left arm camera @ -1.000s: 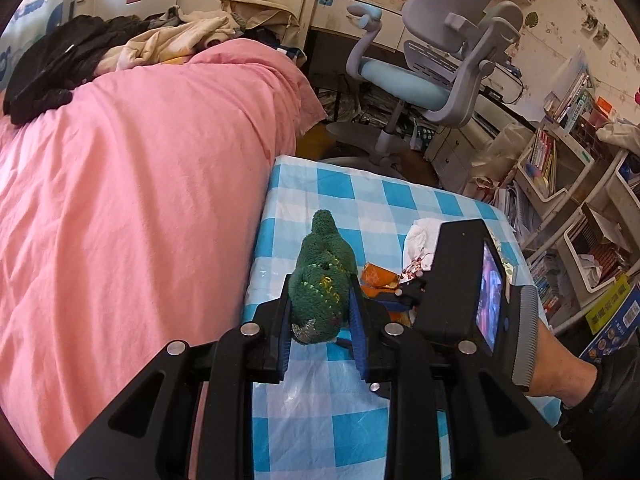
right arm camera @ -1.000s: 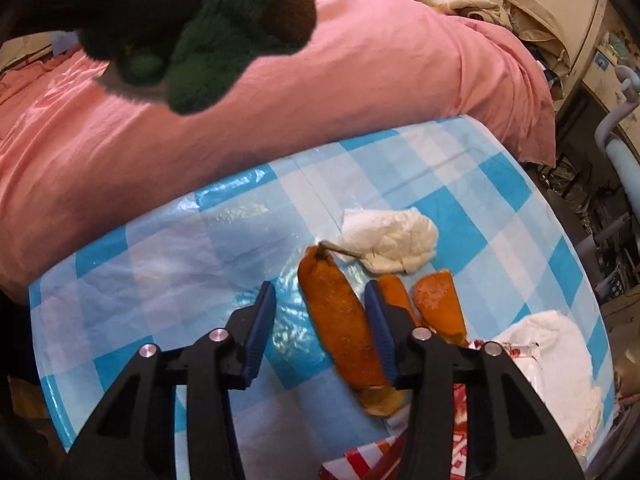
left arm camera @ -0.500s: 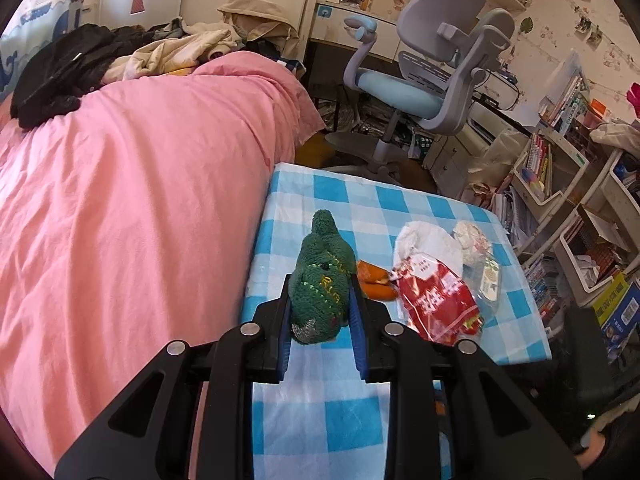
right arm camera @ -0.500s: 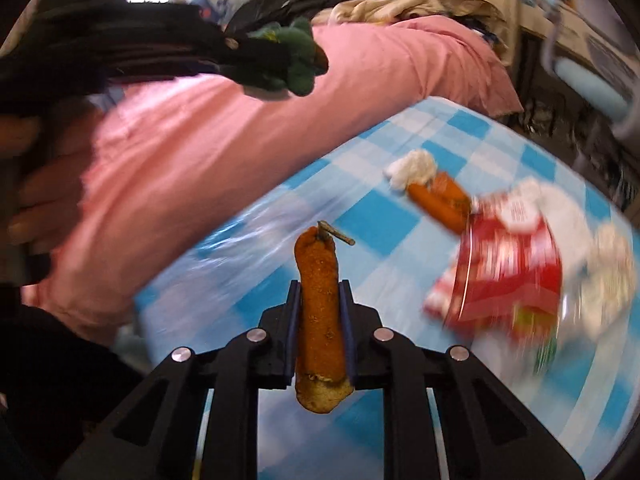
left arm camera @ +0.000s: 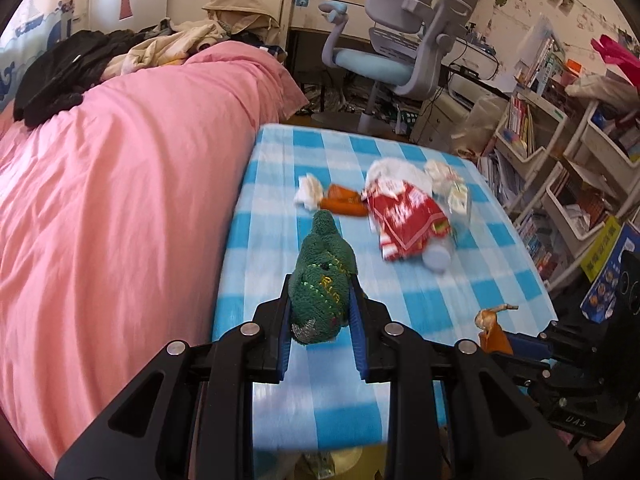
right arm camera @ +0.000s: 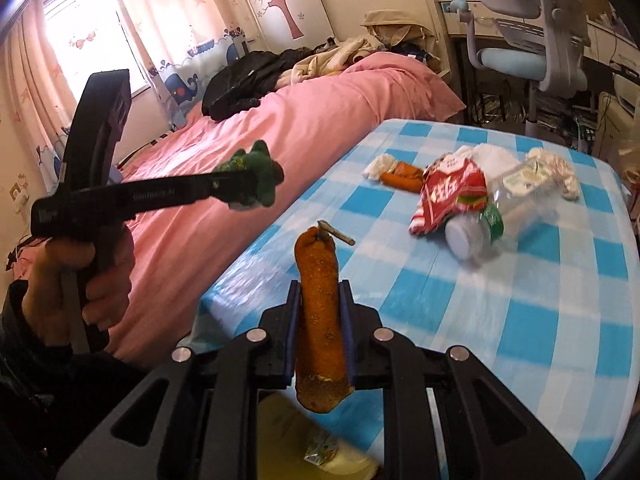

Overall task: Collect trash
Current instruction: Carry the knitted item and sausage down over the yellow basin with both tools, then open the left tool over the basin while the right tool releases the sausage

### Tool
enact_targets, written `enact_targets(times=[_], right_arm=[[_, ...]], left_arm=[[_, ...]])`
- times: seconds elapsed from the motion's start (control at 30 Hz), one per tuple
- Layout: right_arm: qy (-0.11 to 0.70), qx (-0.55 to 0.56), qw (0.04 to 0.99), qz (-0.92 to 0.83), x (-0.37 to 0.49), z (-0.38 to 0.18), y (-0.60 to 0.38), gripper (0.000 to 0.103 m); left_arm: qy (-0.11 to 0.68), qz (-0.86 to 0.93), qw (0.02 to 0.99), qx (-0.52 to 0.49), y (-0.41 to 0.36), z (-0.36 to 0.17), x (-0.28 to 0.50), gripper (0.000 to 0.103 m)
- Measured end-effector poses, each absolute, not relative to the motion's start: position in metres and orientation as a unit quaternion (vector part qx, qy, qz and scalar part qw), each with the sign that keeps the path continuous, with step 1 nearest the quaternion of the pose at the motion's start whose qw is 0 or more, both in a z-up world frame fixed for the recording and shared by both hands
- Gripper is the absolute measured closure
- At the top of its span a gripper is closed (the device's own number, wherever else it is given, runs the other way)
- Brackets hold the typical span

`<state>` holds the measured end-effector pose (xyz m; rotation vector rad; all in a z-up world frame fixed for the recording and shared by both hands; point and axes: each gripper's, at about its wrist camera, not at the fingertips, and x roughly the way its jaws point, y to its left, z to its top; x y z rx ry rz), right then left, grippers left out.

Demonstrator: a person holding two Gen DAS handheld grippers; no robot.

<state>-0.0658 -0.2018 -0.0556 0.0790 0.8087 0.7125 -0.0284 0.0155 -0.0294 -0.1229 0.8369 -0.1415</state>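
Note:
My left gripper is shut on a green plush toy, held above the near left part of the blue-checked table. My right gripper is shut on a long orange-brown peel with a stem, lifted clear of the table's near edge. Farther back on the cloth lie a red snack wrapper, a clear plastic bottle, more orange peel and white tissue. The right wrist view also shows the left gripper in a hand, over the bed's edge.
A pink bed runs along the table's left side, with clothes piled at its far end. A grey and blue office chair stands beyond the table, shelves of books to the right. A yellowish container sits below the table's near edge.
My right gripper has shut on the orange-brown peel, lifted it off the cloth and drawn back toward the near edge. My left gripper has pulled back with the toy still in it.

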Motion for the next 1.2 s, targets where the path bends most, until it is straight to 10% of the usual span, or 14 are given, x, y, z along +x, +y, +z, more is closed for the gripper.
enact_targets(times=[0.97,1.2], right_arm=[[0.408,0.08,0.819,0.395,-0.145,-0.086,-0.192,0.081],[0.415,0.056,0.833,0.36,-0.149,-0.081,-0.2,0.051]], left_arm=[[0.477,-0.08,0.872,-0.08,-0.001,-0.084,-0.156,0.077],[0.46,-0.064,0.884,-0.062,-0.006,-0.078,-0.166,0.04]])
